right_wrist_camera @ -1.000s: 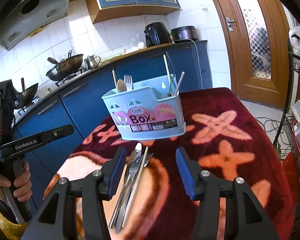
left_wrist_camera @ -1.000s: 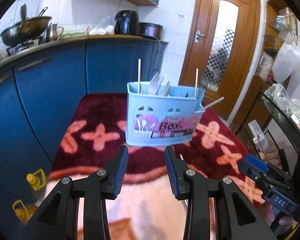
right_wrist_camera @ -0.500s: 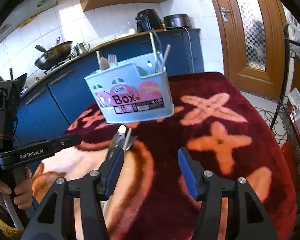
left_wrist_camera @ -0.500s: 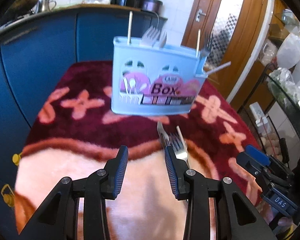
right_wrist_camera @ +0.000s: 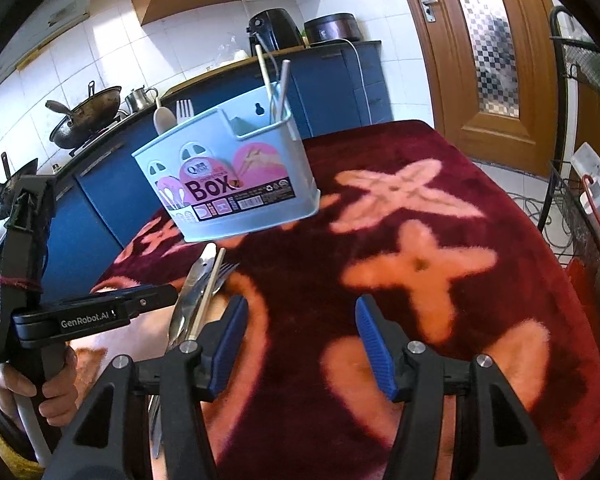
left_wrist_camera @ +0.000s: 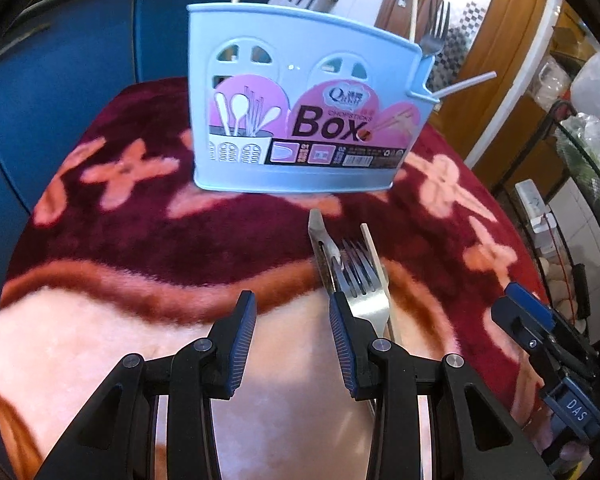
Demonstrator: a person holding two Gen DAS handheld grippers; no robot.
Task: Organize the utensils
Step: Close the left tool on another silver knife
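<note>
Both my left gripper and right gripper gape empty; loose cutlery looks thin, stiff, slick (pinch mid-handle).

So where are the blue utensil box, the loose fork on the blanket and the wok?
blue utensil box point(left_wrist_camera: 300, 148): left wrist view, on its front label.
loose fork point(left_wrist_camera: 358, 270): left wrist view, on its tines.
wok point(right_wrist_camera: 86, 116): right wrist view, on its dark bowl.
</note>
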